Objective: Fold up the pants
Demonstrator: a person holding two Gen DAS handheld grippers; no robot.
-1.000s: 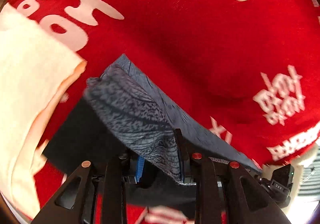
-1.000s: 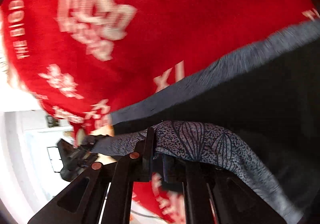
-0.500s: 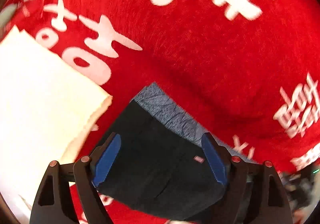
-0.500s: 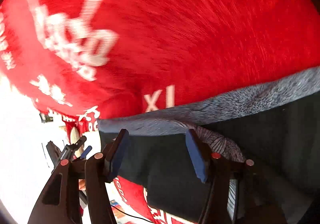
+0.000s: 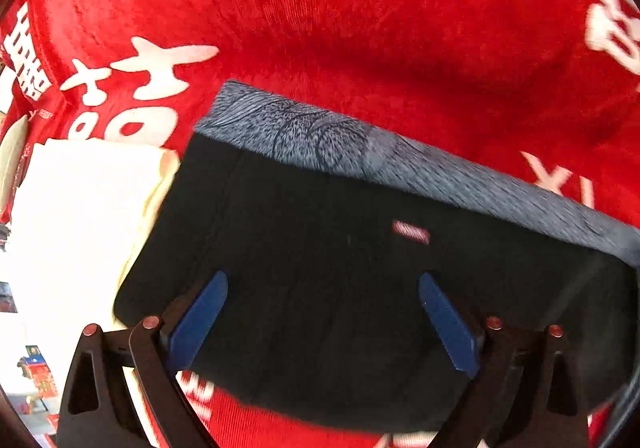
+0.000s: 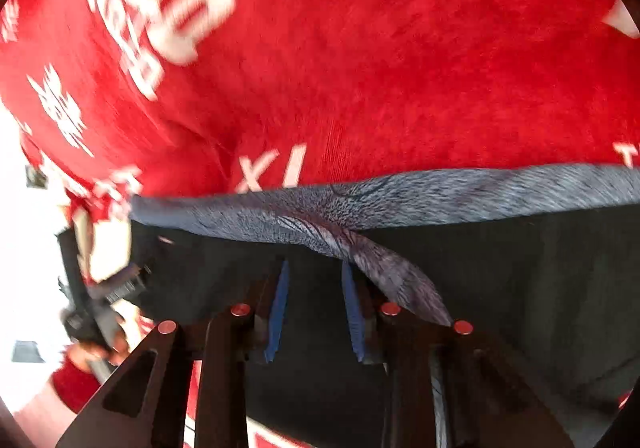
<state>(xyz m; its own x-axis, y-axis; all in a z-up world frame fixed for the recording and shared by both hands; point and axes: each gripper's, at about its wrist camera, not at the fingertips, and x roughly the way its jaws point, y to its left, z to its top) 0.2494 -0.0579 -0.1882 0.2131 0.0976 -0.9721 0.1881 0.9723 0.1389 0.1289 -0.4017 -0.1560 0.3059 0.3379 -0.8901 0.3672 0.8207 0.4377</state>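
we no longer grip the pants (image 5: 320,248): left gripper (image 5: 324,312) now gapes wide above them, right gripper (image 6: 314,308) has let go too, its gap narrower than a half-second ago.

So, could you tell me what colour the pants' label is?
Red-pink, on the black pants; the label shows best from the left wrist.

both wrist views close above pants (image 5: 340,248) — downward
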